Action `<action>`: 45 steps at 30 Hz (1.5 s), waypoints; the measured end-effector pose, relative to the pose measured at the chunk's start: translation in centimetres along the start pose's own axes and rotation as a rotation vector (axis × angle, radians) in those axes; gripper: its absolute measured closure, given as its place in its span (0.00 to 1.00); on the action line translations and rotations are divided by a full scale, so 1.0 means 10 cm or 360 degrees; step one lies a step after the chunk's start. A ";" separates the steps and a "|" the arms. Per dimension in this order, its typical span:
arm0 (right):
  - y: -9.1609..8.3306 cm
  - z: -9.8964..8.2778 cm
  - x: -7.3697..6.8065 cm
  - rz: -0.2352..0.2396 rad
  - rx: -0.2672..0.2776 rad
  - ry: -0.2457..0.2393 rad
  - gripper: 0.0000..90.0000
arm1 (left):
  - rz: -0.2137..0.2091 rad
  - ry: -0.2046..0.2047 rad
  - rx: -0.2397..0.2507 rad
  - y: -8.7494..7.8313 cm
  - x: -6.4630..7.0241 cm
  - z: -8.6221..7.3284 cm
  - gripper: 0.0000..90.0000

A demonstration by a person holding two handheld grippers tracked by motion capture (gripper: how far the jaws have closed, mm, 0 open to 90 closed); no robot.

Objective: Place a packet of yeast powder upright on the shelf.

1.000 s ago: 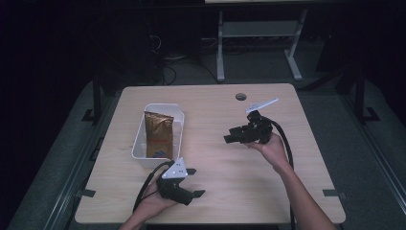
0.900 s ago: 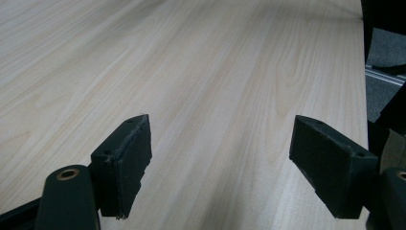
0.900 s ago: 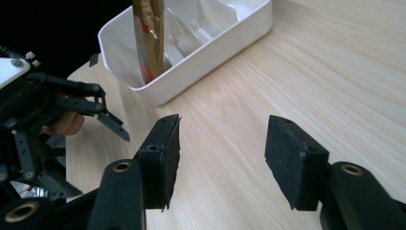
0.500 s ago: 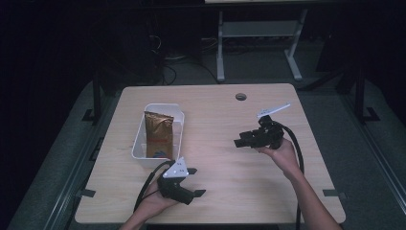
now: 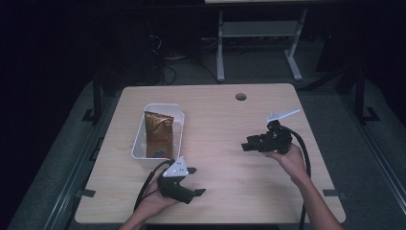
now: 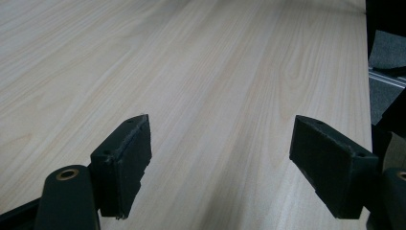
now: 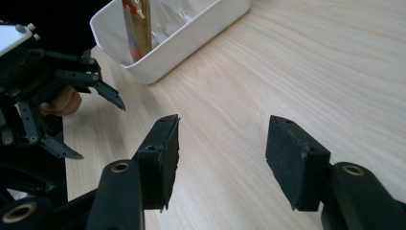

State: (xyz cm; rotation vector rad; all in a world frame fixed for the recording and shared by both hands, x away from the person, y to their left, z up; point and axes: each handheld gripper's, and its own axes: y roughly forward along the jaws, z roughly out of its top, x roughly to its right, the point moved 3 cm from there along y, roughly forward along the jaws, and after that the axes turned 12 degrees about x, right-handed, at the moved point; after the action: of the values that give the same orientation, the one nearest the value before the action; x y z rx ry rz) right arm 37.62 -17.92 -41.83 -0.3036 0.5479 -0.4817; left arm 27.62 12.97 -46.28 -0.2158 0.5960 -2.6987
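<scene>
One white bin (image 5: 139, 146), one gold pouch (image 5: 158, 134), two tools.

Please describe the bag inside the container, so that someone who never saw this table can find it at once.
On the wooden table, look at its left half for the white tub. The gold-brown bag stands inside it, the only shiny coloured item there.

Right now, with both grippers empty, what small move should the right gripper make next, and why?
Probably ease the right gripper toward the white bin: its jaws stand open with nothing between them and already point at the gold pouch standing inside.
</scene>
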 end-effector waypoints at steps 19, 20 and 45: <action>-0.21 -0.25 0.07 -0.0045 0.0000 0.0052 0.48 | -0.0005 0.0000 -0.0011 0.02 0.01 0.00 0.24; -0.22 -0.28 0.07 -0.0046 -0.0003 0.0056 0.48 | -0.0006 0.0005 -0.0011 0.02 0.01 0.00 0.24; -0.26 -0.58 0.01 -0.0056 -0.0004 0.0060 0.46 | -0.0004 0.0011 -0.0016 0.03 0.02 0.00 0.24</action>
State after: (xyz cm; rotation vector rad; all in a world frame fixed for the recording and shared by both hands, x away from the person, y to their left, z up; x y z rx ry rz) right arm 33.49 -21.06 -45.56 -0.3075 0.5808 -0.5215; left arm 27.53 12.68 -46.39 -0.2102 0.6121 -2.7004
